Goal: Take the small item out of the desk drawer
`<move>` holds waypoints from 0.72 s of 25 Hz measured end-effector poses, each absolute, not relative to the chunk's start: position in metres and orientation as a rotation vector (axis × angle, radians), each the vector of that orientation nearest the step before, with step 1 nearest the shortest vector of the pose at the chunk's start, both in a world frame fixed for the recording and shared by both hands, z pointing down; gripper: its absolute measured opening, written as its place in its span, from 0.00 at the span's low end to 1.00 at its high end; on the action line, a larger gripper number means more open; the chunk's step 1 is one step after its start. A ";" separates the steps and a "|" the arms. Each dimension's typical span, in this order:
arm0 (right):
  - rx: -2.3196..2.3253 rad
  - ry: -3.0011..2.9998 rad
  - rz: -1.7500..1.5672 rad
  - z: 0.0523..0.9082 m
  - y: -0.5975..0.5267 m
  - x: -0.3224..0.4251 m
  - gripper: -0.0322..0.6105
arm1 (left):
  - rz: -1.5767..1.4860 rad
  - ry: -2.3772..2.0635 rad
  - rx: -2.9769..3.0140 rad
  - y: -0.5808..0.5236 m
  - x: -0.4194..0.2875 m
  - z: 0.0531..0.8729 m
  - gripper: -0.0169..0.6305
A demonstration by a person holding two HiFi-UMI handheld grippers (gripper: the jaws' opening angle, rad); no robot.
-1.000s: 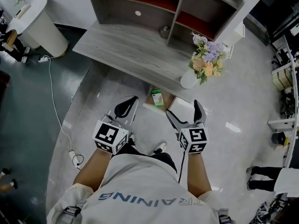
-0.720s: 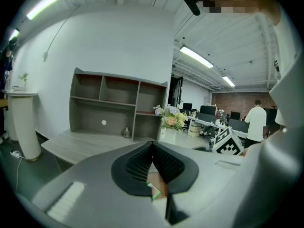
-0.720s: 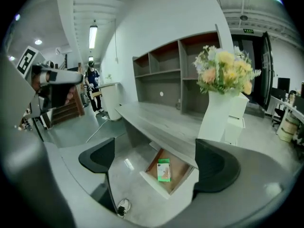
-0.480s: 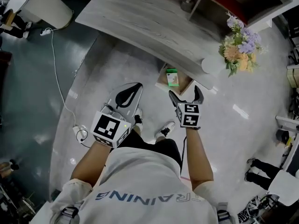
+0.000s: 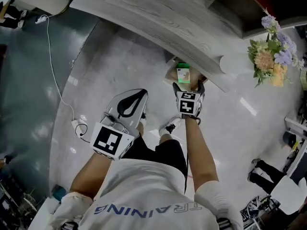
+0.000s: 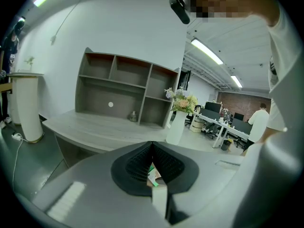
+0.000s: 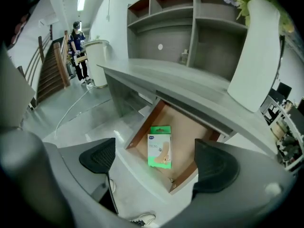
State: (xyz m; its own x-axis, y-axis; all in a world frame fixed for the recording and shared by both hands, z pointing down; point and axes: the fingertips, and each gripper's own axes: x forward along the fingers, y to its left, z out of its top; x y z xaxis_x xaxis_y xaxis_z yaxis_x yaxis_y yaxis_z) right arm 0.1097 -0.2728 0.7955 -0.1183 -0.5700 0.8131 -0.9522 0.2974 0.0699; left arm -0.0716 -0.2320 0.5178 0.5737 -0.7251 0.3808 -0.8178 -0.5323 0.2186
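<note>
In the head view our right gripper (image 5: 188,86) hovered over the open wooden drawer (image 5: 168,76), where the flat green-and-white box (image 5: 183,74) lay. The left gripper view showed the left gripper (image 6: 152,145) with its ribbed black pads pressed together, empty. In the right gripper view, the jaws stood wide apart, framing the box.

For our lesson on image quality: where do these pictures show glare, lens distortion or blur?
Head view: the glossy floor throws back bright glare patches. Left gripper view: wide-angle bending curves the shelves, corners go black, ceiling lights burn out. Right gripper view: the desk edge bows, yet the green box in the drawer is sharp.
</note>
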 end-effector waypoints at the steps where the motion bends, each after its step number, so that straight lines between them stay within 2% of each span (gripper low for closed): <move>1: 1.370 -1.780 0.630 0.805 -0.275 0.112 0.87 | 0.348 -1.250 2.431 -0.232 -0.071 0.521 0.02; 18: 1.398 -1.516 0.642 0.916 -0.307 0.133 0.85 | 0.449 -1.203 2.238 -0.237 -0.106 0.598 0.02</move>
State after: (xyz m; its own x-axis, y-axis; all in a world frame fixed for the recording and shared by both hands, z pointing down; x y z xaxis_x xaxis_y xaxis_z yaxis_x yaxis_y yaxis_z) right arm 0.1328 -0.3074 0.9162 0.0964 -0.4594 0.8830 -0.9539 0.2106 0.2137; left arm -0.1064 -0.2371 0.5984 0.5424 -0.6544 0.5269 -0.8396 -0.4446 0.3121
